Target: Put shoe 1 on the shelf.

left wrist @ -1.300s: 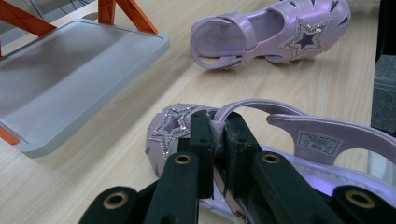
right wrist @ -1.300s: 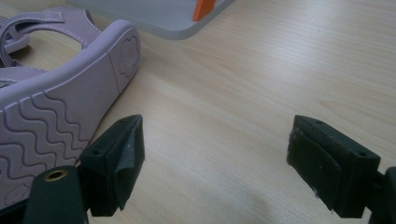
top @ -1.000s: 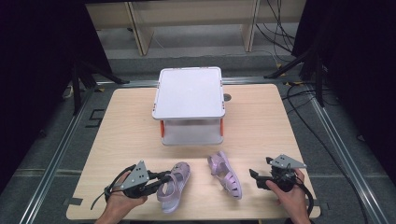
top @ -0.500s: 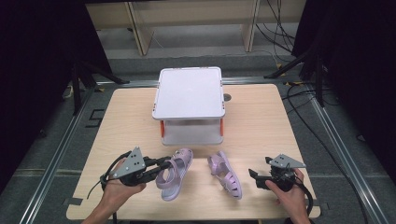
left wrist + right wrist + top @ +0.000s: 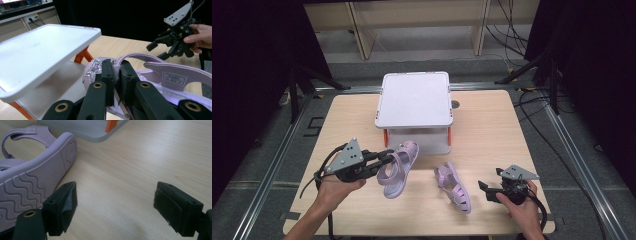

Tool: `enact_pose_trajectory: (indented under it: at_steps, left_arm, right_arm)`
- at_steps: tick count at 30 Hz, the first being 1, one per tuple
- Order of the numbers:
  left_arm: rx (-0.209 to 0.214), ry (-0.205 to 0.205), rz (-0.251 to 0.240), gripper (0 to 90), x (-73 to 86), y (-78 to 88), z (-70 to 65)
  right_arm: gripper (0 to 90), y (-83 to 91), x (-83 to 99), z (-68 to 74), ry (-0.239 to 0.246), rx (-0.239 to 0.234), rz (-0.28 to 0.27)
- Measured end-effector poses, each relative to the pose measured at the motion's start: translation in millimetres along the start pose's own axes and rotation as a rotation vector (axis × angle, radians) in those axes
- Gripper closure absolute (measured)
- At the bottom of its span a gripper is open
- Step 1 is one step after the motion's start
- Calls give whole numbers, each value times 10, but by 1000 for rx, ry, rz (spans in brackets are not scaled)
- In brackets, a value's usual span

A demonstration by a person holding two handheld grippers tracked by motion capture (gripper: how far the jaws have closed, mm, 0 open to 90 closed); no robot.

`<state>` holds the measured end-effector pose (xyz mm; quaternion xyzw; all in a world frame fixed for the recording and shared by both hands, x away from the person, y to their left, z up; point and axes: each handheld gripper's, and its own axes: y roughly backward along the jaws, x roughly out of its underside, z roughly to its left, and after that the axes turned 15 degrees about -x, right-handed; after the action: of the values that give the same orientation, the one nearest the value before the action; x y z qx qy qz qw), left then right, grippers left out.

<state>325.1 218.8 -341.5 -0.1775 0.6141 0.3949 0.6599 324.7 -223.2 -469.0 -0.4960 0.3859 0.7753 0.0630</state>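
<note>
Your left hand-held gripper (image 5: pixel 384 157) is clamped on one purple sandal (image 5: pixel 398 162), lifted near the white box (image 5: pixel 414 100); the right hand-held gripper (image 5: pixel 486 190) gapes, the second sandal (image 5: pixel 453 185) lying ungrasped on the table (image 5: pixel 492 125).

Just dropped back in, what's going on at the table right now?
A person works two handheld claws. The left claw is shut on the strap of one lilac sandal and holds it tilted, next to the white two-level rack. The other sandal lies on its side on the wooden table. The right claw is open, low over the table just right of that sandal, touching nothing.
</note>
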Motion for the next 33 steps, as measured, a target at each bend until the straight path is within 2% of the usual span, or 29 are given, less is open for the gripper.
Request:
enact_pose_trajectory:
  at_steps: [1,3,13,18,24,25,28,30,33]
  left_arm:
    - [-3,-6,5,833,-36,5,21]
    - [-5,-2,-6,833,-81,-10,45]
    - [-38,-22,-2,833,-283,-75,179]
    - [-51,-29,-8,833,-370,-181,237]
    - [-72,-18,-17,833,-484,-286,361]
    - [-78,-12,-18,833,-498,-311,385]
    - [-101,-18,-7,833,-537,-388,461]
    - [-109,-25,-8,832,-565,-436,501]
    - [-111,-21,-4,832,-599,-511,574]
  right_arm:
    - [191,11,-1,-1,15,6,-4]
    - [191,8,-1,9,8,20,-2]
    - [191,6,-2,-1,16,23,-3]
    - [191,8,-7,-2,12,20,-5]
    - [196,12,-9,0,13,21,-15]
    - [197,9,-8,23,-21,9,-13]
    - [197,8,-11,25,-22,2,-9]
    - [197,13,-17,43,-40,1,-11]
    - [198,17,-18,17,-10,10,-23]
